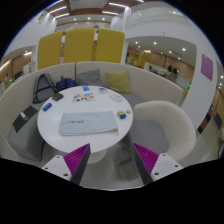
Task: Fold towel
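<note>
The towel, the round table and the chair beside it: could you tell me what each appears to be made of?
The towel looks like soft pale-blue cloth: matte, lying folded flat with limp edges. The round table seems a smooth white laminate or painted top, with an even surface and faint sheen. The chair looks like moulded white plastic, judging by its rounded one-piece shell, though that is uncertain. The gripper is well short of the towel, jaws open.

pale blue towel, white table, magenta pads

high behind tool, facing distant table.
</note>
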Motion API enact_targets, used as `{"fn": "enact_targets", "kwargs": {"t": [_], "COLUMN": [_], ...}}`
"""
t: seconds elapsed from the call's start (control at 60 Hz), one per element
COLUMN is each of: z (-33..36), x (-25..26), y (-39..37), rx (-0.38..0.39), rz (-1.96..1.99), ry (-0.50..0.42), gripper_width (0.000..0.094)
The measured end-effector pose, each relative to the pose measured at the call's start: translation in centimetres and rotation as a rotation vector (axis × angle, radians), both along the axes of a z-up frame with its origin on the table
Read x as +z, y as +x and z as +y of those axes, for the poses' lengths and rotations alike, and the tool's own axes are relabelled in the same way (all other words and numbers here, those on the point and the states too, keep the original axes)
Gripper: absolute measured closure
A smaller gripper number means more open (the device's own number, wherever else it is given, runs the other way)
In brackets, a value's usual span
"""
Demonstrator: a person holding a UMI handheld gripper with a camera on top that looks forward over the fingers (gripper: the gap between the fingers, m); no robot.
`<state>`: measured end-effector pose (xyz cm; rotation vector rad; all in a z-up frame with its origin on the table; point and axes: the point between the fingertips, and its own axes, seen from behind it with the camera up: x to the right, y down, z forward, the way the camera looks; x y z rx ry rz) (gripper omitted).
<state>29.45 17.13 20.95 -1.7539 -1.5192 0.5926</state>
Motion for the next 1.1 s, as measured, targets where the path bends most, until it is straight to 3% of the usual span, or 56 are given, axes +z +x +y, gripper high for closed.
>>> {"fn": "enact_targets", "kwargs": {"t": [0.383, 0.517, 0.817, 1.1], "z": [-19.7, -25.0, -27.0, -27.4], "x": [-0.7, -2.1, -11.1, -21.1], "y": [-7.3, -10.1, -20.7, -29.6], "rx": [0.247, 0.298, 0.210, 0.196], "rz": [0.039, 0.053, 0.056, 0.045], "ry": [-0.043, -0.052, -0.035, -0.039], "gripper_width": [0.0063, 0.0063, 0.0063, 0.0074]}}
